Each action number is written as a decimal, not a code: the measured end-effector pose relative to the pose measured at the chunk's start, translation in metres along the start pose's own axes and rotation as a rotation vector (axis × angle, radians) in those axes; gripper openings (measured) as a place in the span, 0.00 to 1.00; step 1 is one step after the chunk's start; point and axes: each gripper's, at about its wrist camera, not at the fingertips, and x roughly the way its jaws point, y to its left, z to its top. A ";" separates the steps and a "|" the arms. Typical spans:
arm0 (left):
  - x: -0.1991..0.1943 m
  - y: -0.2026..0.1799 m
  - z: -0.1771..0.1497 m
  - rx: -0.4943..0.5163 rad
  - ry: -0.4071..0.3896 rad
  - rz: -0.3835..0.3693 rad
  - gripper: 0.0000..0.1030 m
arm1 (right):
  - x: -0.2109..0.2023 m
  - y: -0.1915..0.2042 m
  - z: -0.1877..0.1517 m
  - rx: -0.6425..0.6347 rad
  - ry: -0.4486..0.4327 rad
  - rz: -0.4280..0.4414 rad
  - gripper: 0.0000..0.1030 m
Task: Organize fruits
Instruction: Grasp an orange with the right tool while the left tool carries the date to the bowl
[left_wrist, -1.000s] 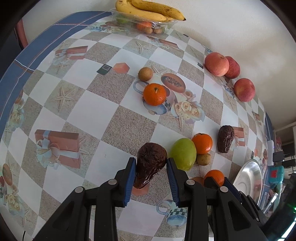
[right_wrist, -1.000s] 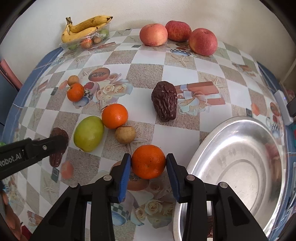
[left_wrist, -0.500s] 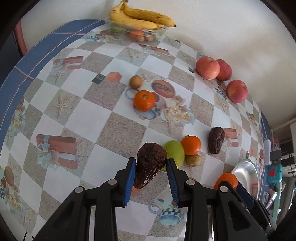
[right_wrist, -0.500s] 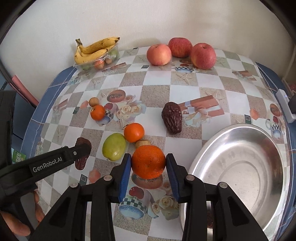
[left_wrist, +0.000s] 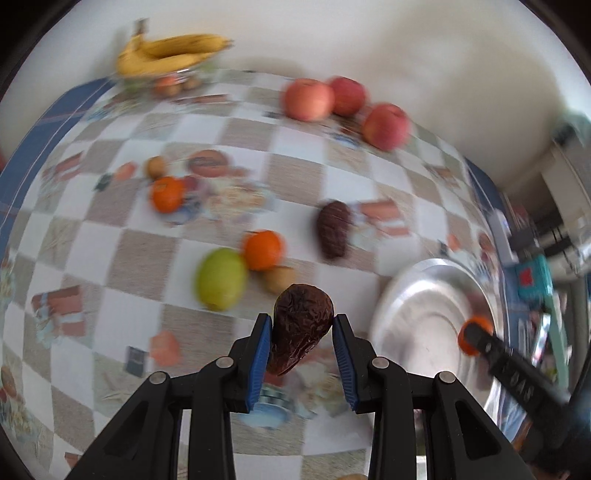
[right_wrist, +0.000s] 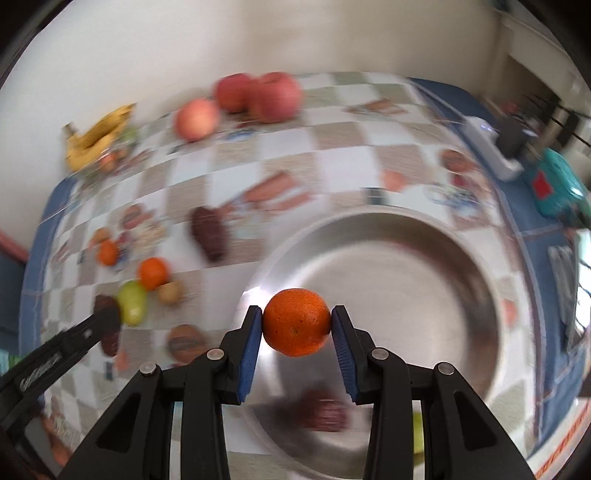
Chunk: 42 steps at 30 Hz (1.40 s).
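Observation:
My left gripper is shut on a wrinkled dark brown fruit and holds it above the table, left of the steel bowl. My right gripper is shut on an orange and holds it over the steel bowl. A dark fruit lies in the bowl near its front. On the table lie a green fruit, two oranges, another dark brown fruit and two small brown fruits. Both views are blurred.
Three red apples lie along the back wall. A clear tray with bananas stands at the back left. A teal box and a white device lie past the table's right edge.
Both grippers have swung right with their fruit. The right gripper has gone from beside the bowl to over it. The left gripper has come nearer to the bowl.

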 end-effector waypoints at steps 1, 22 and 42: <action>0.002 -0.013 -0.003 0.041 0.002 -0.009 0.35 | -0.002 -0.011 0.001 0.022 -0.002 -0.016 0.39; 0.029 -0.091 -0.036 0.290 0.053 -0.044 0.42 | -0.013 -0.078 0.002 0.163 -0.001 -0.073 0.40; 0.017 -0.027 -0.012 0.066 0.034 0.063 0.92 | -0.010 -0.072 0.001 0.147 0.017 -0.107 0.78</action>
